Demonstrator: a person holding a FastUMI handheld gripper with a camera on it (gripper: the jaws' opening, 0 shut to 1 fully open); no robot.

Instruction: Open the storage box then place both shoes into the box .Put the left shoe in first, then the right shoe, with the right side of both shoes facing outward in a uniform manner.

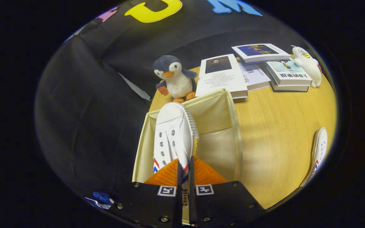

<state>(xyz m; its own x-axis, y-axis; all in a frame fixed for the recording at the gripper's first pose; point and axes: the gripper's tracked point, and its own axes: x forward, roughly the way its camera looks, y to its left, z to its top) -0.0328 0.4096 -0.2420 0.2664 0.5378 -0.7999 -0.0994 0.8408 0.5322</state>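
My gripper (185,164) is shut on a white canvas shoe (173,133), pinching its side wall near the heel between both fingers. The shoe hangs on its side over the open cream fabric storage box (230,126), toe pointing away from me, laces and eyelets facing left, sole edge to the right. Red and blue stripes show near the fingers. The box stands at the left edge of the wooden table (274,139), its inside bare to the right of the shoe. A second white shoe (318,152) lies on the table far to the right of the box.
A plush penguin (174,79) sits just beyond the box. Several books (252,72) lie spread at the table's back, with a white plush toy (309,65) at their right end. The black booth cloth drops away left of the box.
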